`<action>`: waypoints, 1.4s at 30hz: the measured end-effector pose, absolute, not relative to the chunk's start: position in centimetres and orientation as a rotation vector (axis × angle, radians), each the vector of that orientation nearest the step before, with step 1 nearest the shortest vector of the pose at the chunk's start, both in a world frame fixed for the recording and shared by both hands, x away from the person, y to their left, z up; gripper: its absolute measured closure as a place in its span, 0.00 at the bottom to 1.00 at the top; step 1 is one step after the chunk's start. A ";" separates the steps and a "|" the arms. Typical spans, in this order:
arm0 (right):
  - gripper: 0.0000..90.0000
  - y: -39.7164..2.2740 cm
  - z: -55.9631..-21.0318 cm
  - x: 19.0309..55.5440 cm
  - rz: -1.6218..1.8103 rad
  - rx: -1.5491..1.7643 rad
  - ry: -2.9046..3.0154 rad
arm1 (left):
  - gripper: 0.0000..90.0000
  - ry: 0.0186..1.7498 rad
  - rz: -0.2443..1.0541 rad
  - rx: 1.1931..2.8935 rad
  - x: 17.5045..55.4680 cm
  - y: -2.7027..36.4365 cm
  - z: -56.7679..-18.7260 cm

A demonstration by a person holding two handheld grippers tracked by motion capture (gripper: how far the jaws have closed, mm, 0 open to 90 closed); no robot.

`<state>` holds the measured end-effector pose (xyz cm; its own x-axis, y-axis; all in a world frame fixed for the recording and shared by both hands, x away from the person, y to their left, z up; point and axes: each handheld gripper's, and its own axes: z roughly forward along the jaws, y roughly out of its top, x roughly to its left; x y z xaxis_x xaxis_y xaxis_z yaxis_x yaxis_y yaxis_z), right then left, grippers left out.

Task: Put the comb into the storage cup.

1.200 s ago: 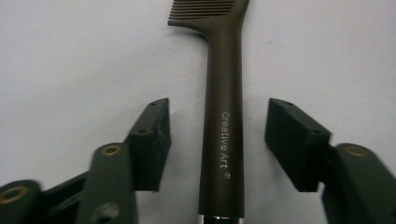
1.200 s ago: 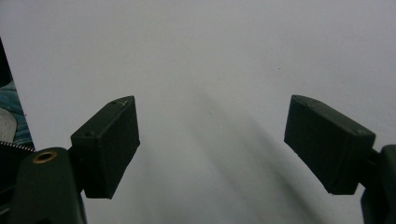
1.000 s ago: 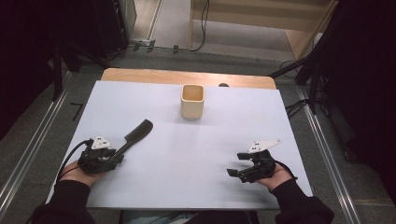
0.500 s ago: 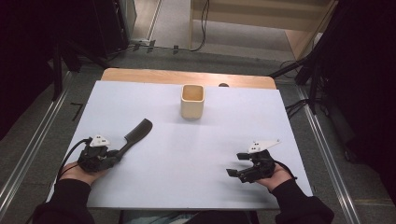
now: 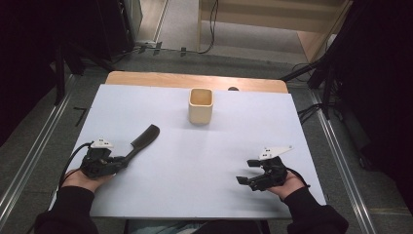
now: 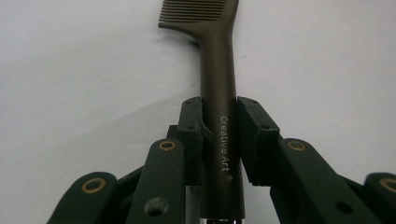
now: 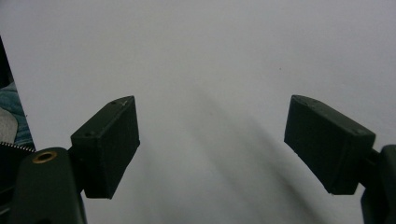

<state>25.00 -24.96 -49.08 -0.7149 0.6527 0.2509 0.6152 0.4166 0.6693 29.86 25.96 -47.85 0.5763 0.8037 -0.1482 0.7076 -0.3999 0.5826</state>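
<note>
Clamped in left claw [image 6: 218, 140], comb [image 5: 144, 137] points up-right

white-topped counter [image 5: 195, 161] on a grey floor [image 5: 29, 141], dim room, pale wood furniture [image 5: 272, 14] at the back, cables [image 5: 212, 29] trailing.

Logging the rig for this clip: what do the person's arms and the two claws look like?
Both forearms wear dark long sleeves. The left claw and right claw are black, each with two blocky, flat-faced fingers on linkage arms with brass-coloured rivets. Each carries a pale grey three-cornered plate on top. A black cable trails from the left one.
</note>
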 end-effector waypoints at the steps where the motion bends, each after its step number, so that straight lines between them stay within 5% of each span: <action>1: 0.18 -25.0 -49.1 25.0 1.197 1.167 2.603 | 0.81 1.194 0.203 2.199 29.9 25.9 -47.7; 15: 0.18 -25.0 -49.1 25.0 1.194 1.172 2.599 | 0.81 1.172 0.109 2.041 29.6 26.2 -45.9; 42: 0.18 -25.6 -49.0 24.4 1.190 1.196 2.562 | 0.81 1.010 -0.060 2.041 30.2 21.2 -45.0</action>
